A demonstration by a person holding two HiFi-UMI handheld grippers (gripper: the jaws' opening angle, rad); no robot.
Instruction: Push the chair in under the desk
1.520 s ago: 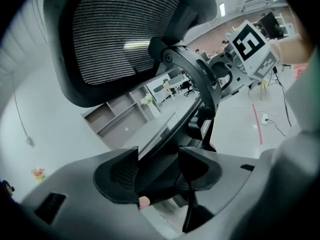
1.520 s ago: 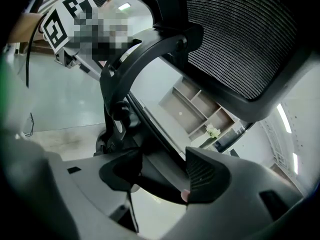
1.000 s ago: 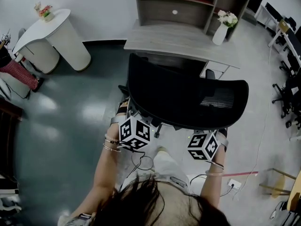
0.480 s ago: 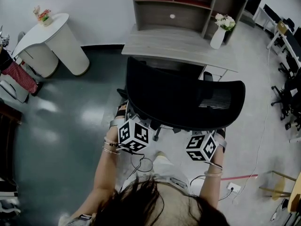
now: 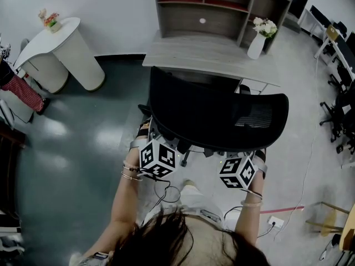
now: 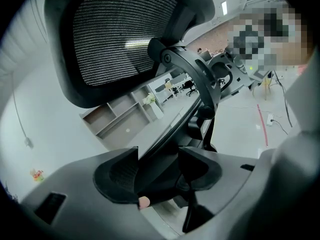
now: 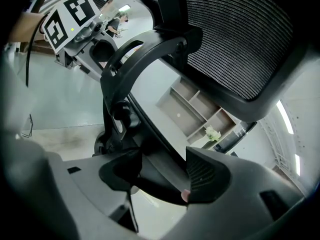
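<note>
1. Chair (image 5: 216, 115): black, mesh back, parked square in front of the tabletop (image 5: 205, 51). From the head view its far side meets the tabletop's near edge. I can't tell how far the seat is under, because the backrest hides it.
2. Left hand-held gripper (image 6: 159, 166): clenched on the dark lower frame of the chair back, which fills the gap between the jaws.
3. Right hand-held gripper (image 7: 164, 171): same story, clamped on the lower frame on the other side of the back support.
4. In the head view I see both sitting just beneath the backrest's near edge, one per side, with the person's forearms behind them.
5. Tabletop: grey wood. A shelf unit (image 5: 222, 7) stands along its far side and a white vase (image 5: 259, 42) with flowers stands at its right end.
6. Further out: a white round stand (image 5: 61, 46) far left by the wall, well apart from the chair. A power socket (image 5: 275, 219) and a red line (image 5: 283, 208) are on the floor (image 5: 72, 148) near right.
</note>
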